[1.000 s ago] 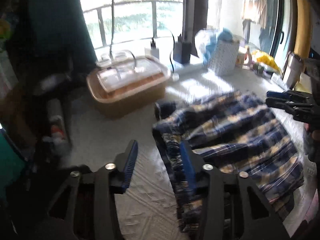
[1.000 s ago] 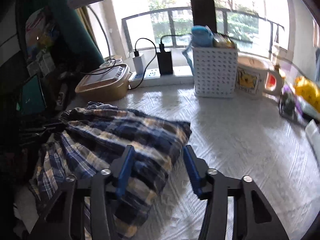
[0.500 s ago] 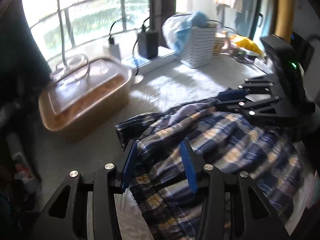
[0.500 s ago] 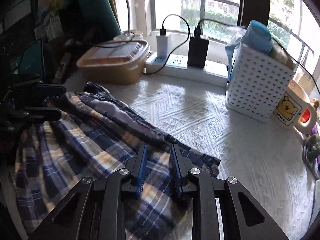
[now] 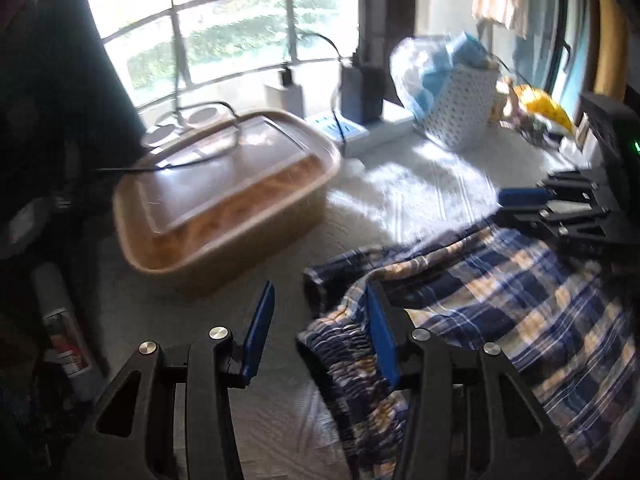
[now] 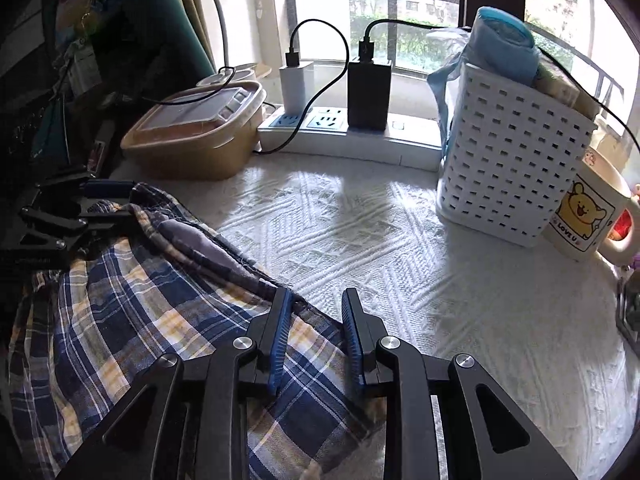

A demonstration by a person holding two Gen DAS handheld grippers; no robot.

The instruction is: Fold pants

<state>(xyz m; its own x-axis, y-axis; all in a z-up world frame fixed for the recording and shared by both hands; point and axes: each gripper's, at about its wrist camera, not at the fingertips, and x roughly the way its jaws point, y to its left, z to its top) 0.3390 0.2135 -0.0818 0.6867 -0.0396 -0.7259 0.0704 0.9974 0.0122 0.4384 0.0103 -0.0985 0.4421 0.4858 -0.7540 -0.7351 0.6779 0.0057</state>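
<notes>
Half a second ago both my grippers were closed down on the plaid pants [image 6: 132,320]; now my left gripper [image 5: 320,332] has let go, its jaws spread wide at the bunched waistband, and my right gripper [image 6: 314,336] has opened partway, cloth lying loose between its jaws. I judge one fold is laid down and released. The pants lie rumpled on the white worktop [image 6: 400,248]. I count one pair of pants, one lidded tub [image 6: 192,136], one white basket [image 6: 508,176], one mug [image 6: 588,208], two chargers.
</notes>
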